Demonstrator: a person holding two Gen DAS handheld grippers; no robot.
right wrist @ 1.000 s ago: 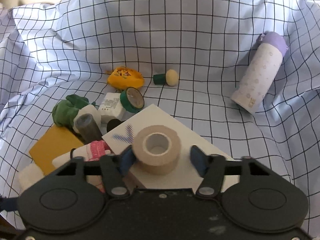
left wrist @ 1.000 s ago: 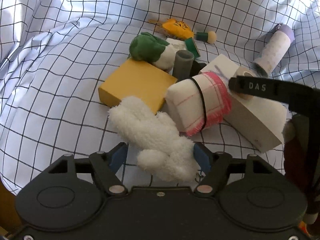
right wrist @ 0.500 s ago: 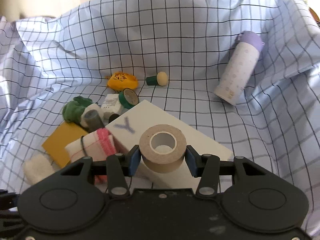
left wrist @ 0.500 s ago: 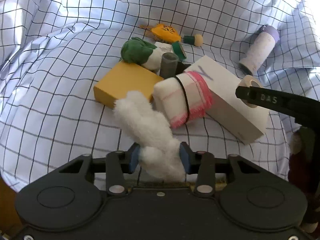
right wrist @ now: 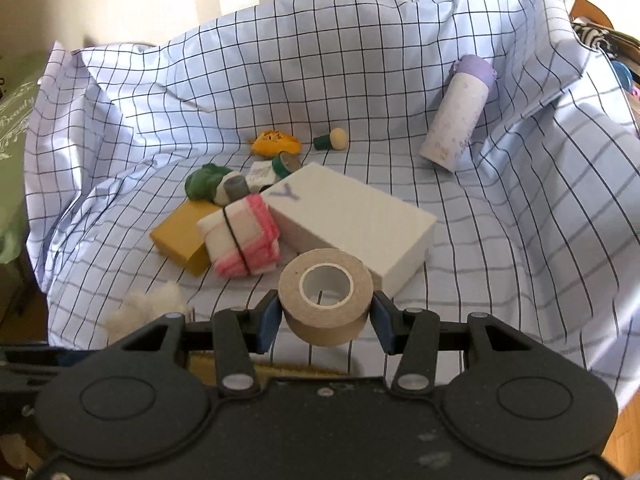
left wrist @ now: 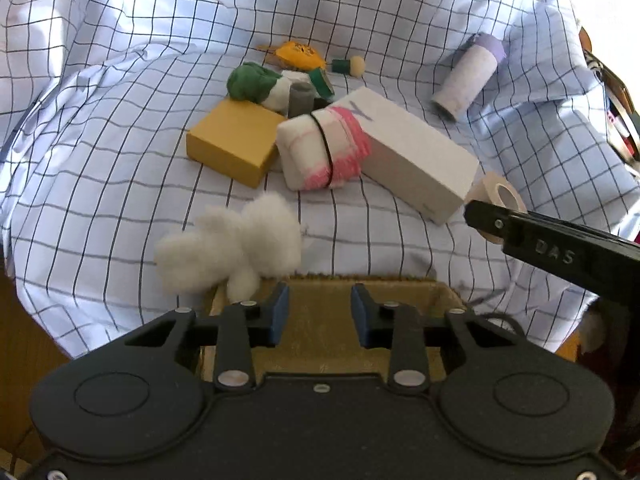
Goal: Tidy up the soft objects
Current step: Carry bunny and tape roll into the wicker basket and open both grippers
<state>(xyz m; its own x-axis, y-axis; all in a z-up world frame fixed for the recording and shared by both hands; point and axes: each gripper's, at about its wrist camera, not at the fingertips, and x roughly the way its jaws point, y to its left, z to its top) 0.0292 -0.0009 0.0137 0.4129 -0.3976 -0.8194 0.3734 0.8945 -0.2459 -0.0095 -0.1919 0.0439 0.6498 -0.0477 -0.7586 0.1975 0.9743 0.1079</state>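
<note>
Step in hand, my judgement: transfer to basket. My left gripper parted, empty; white fluff lower left, beside basket rim. My right gripper clamps tape roll, lower centre. Next: carry over basket, release.

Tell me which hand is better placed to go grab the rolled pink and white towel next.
Left. The left tongs are open and hold nothing, with the rolled towel straight ahead beyond the white fluffy toy. The right tongs are shut on the tape roll, so they must unload first.
</note>
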